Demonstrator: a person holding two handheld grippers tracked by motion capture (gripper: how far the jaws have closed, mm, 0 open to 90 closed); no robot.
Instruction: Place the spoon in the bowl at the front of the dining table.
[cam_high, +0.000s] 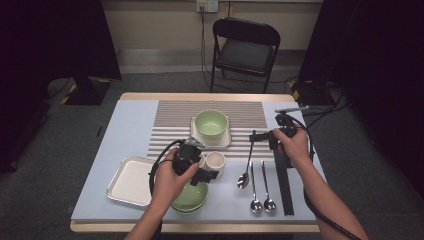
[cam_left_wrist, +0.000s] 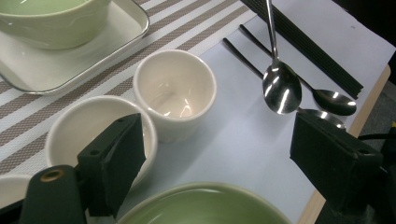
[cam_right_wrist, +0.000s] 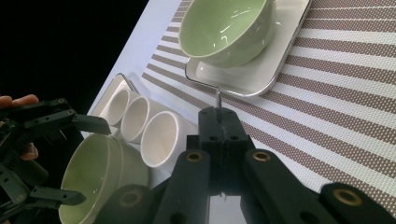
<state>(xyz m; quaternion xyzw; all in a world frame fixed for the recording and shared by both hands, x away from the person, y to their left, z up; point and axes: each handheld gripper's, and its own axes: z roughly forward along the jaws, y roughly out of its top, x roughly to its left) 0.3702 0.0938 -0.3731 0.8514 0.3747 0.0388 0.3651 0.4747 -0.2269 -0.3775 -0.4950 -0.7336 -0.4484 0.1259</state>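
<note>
Left gripper (cam_high: 212, 175): your jaws stood wide over the near green bowl (cam_high: 191, 197), cups (cam_left_wrist: 175, 93) at 12 o'clock.
Right gripper (cam_high: 253, 137): you pinched the spoon (cam_high: 245, 172) handle; its bowl hung over bare blue mat (cam_high: 125, 125).
Table edge (cam_left_wrist: 369, 112): close at 3 o'clock beyond two lying spoons (cam_high: 262, 202).

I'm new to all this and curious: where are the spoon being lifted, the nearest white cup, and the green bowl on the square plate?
Held spoon (cam_left_wrist: 281, 87), left gripper view, on its bowl.
White cup (cam_left_wrist: 175, 88), left gripper view, on its inner wall.
Green bowl (cam_high: 211, 123), high view, on its inside.
</note>
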